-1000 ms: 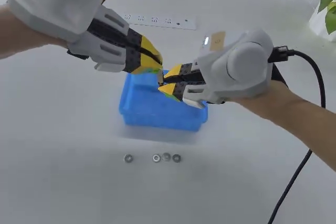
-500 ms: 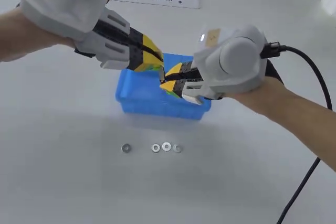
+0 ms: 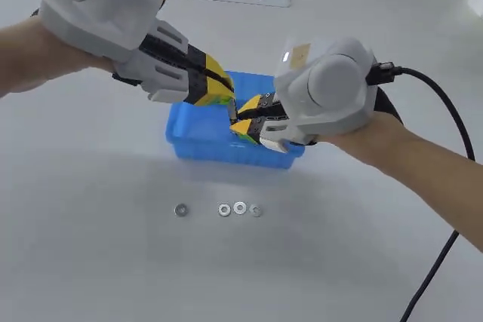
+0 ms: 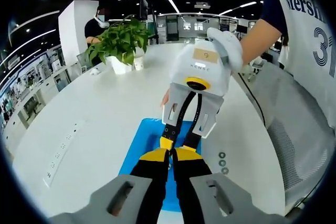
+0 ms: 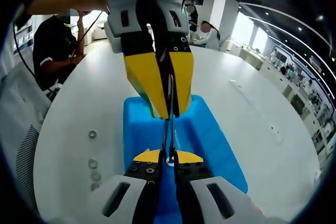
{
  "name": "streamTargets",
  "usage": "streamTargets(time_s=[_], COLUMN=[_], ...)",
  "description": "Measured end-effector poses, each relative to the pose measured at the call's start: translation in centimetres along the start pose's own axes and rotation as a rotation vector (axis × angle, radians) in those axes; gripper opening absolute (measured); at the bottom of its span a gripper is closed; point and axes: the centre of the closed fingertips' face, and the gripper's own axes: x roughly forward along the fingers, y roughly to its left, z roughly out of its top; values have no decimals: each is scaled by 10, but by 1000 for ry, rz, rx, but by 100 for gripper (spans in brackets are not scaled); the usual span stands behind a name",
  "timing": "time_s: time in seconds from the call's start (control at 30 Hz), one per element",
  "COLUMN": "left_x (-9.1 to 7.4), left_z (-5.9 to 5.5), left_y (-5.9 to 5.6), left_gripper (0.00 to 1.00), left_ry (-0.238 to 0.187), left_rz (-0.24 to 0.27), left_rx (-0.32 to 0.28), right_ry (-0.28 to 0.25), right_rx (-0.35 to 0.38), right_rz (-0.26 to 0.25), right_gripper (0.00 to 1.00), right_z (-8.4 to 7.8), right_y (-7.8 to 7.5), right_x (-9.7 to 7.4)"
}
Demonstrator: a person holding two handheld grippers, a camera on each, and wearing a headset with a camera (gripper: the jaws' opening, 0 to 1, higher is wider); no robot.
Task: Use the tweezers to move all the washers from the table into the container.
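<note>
Your left hand-held gripper (image 3: 226, 96) and right hand-held gripper (image 3: 240, 115) both close narrowly on the tweezers (image 5: 169, 114) above the container (image 3: 200, 145). Four washers (image 3: 240, 208) lie in a row on the desk (image 3: 98, 246) by the container's near wall (not yet collected). Seat the tweezers firmly before lowering.

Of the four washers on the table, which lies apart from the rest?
The leftmost washer in the head view; the other three washers sit close together to its right.

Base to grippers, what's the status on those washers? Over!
Left gripper and right gripper shut on tweezers over blue container. Four washers on table. Cable trails right, clear of them.
</note>
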Motion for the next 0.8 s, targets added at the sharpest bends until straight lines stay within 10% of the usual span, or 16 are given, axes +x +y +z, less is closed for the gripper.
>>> streamTargets(time_s=[0.8], left_x=[-14], left_z=[21], left_y=[-12], left_gripper=[6], left_ry=[-7], left_rz=[11], left_rx=[41], right_ry=[-40], right_rx=[24], right_rz=[-42], right_gripper=[14], right_z=[17], right_y=[-5], right_x=[-7])
